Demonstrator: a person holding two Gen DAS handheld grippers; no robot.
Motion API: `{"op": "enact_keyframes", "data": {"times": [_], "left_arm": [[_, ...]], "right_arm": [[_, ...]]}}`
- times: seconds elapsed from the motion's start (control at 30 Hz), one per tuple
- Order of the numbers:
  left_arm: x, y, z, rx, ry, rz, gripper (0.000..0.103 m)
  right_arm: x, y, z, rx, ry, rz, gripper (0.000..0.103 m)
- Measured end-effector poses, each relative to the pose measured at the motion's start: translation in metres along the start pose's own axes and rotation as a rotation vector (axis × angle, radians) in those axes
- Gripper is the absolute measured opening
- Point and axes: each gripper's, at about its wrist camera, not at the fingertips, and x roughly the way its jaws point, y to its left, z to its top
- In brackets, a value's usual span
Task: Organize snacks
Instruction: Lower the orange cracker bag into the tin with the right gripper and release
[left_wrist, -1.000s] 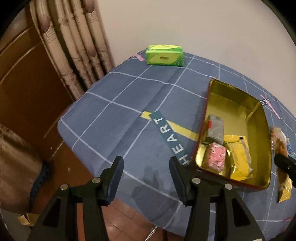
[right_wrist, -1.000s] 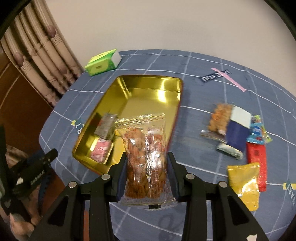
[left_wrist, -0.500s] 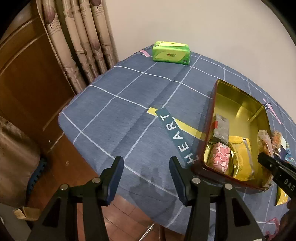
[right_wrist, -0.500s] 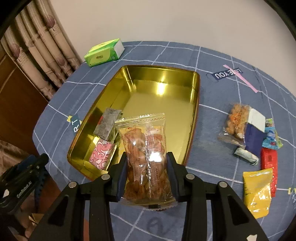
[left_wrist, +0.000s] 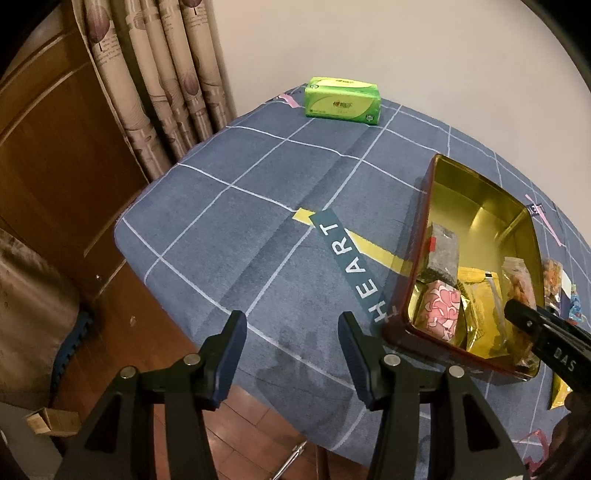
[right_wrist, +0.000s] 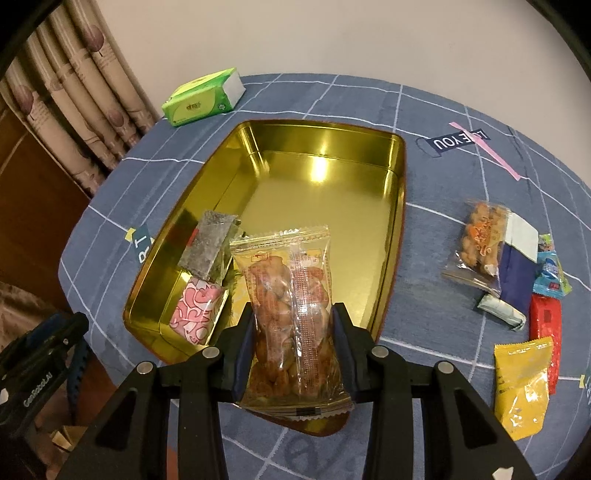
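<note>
We carry a clear pack of fried snacks over the tin, ready to drop it in.

Our right gripper (right_wrist: 293, 325) is clamped on the snack pack (right_wrist: 290, 295), which hangs over the near end of the gold tin (right_wrist: 400, 206); our left gripper (left_wrist: 291, 354) waits wide and empty at the table edge, with the tin at its 2 o'clock. The pack is see-through with crimped ends and red print, lumpy with brown pieces, and probably light and crinkly. Inside the tin, at 10 o'clock from the pack, lie a grey packet (right_wrist: 207, 247) and a pink sweet (right_wrist: 195, 312), with something yellow under the pack. We judge the next move is to lower it onto bare floor at 12 o'clock and let go. Loose snacks (right_wrist: 513, 280) wait at 3 o'clock.
</note>
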Motion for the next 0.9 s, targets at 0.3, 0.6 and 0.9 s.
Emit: {"op": "enact_keyframes", "data": {"times": [0.3, 0.6, 0.9], "left_arm": [[0.001, 0.0, 0.0, 0.001, 0.004, -0.001, 0.053], [0.001, -0.001, -0.001, 0.001, 0.004, 0.002, 0.053], [0.001, -0.002, -0.001, 0.004, 0.003, 0.013, 0.053]], "right_arm": [[0.006, 0.007, 0.0, -0.016, 0.012, 0.002, 0.039], [-0.004, 0.007, -0.002, -0.027, -0.01, 0.018, 0.045], [-0.048, -0.017, -0.008, -0.057, -0.099, -0.003, 0.046]]}}
